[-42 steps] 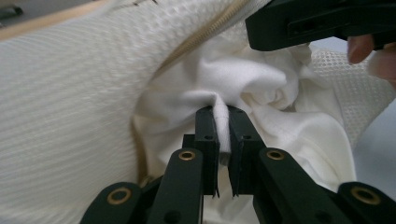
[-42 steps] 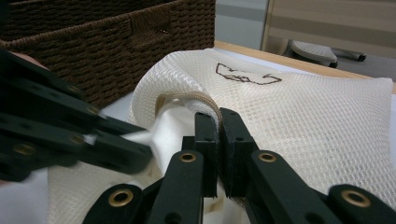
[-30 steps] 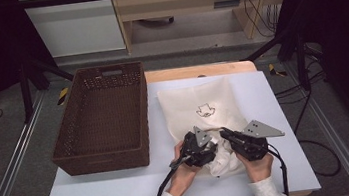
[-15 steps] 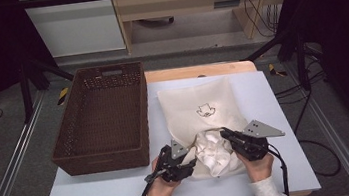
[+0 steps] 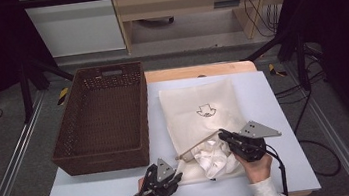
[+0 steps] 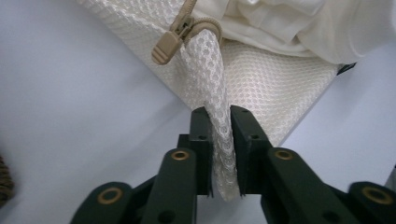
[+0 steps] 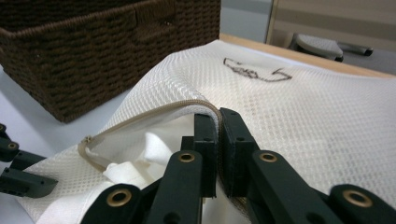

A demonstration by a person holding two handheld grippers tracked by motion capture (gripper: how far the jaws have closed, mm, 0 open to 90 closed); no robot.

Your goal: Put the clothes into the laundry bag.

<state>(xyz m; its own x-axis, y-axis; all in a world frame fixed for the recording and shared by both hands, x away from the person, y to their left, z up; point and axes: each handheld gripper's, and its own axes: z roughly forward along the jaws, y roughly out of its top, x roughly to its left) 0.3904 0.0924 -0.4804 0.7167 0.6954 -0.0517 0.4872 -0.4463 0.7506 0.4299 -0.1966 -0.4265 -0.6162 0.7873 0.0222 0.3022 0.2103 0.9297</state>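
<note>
Bare white table (image 5: 274, 106) lies open right of the mesh laundry bag (image 5: 198, 106) and along the near edge. The brown wicker basket (image 5: 104, 116) walls off the left, with a narrow, probably passable strip between.

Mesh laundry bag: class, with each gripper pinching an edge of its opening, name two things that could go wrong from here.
1. The left gripper holds only a narrow fold of the mesh laundry bag below the zipper pull; a tug might slip it free.
2. The white cloth bulges out of the opening that the right gripper lifts; it may spill onto the table.
</note>
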